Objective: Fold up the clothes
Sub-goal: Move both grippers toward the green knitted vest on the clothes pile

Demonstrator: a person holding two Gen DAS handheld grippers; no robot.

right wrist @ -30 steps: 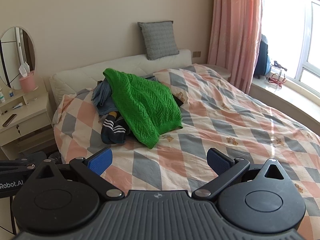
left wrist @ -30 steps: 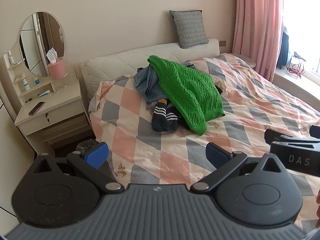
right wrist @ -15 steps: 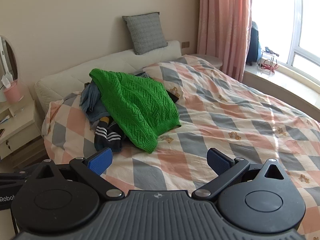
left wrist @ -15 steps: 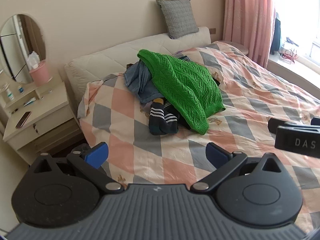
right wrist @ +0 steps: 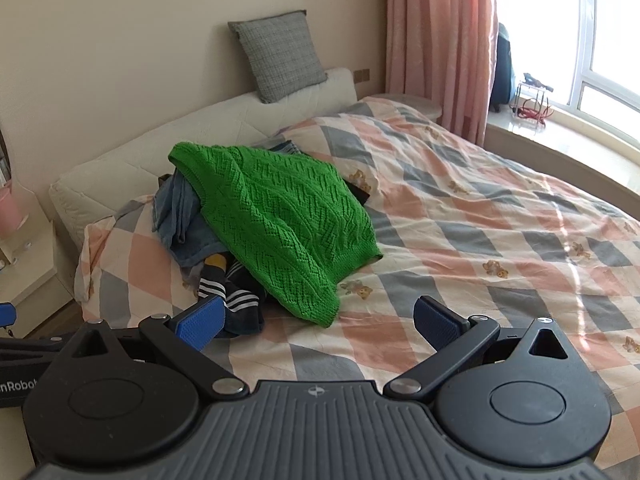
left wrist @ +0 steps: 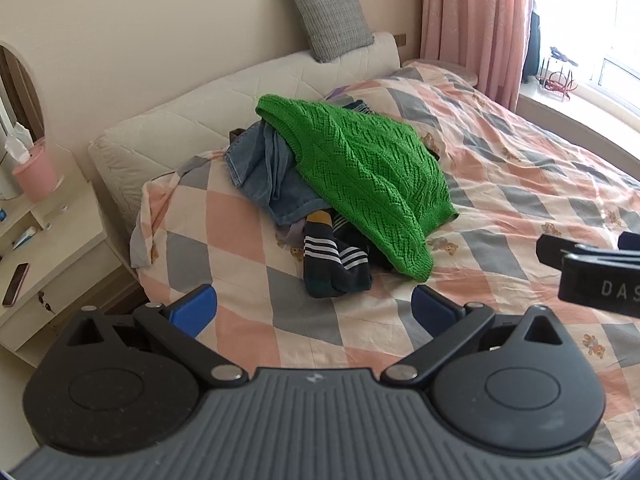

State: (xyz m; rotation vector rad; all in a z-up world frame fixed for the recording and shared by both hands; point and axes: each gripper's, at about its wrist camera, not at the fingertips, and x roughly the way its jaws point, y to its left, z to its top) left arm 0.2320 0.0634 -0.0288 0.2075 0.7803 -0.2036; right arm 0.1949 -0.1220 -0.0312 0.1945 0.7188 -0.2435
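Two hand-held grippers were in view. The left gripper (left wrist: 314,306) had its two blue-padded fingers spread wide apart with nothing between them. The right gripper (right wrist: 318,322) was likewise spread wide and empty. Both hovered above the near part of the bed (right wrist: 500,240), apart from the clothes.

One pile of clothes lay on the checked quilt toward the head of the bed, on its left side. At least three garments could be counted:
- One green knit sweater (left wrist: 360,168), draped on top of the pile.
- One blue denim garment (left wrist: 272,172), partly under the sweater on its left side.
- One dark garment with white stripes (left wrist: 334,258), at the near edge of the pile, touching the sweater's hem.

More fabric showed beneath these, but the number of pieces could not be determined.

One grey cushion (right wrist: 280,56) stood on the headboard against the wall. One bedside unit (left wrist: 52,248) stood left of the bed. One pink tissue holder (left wrist: 34,174) on it contained white tissues. One phone (left wrist: 16,284) lay flat on its lower surface.
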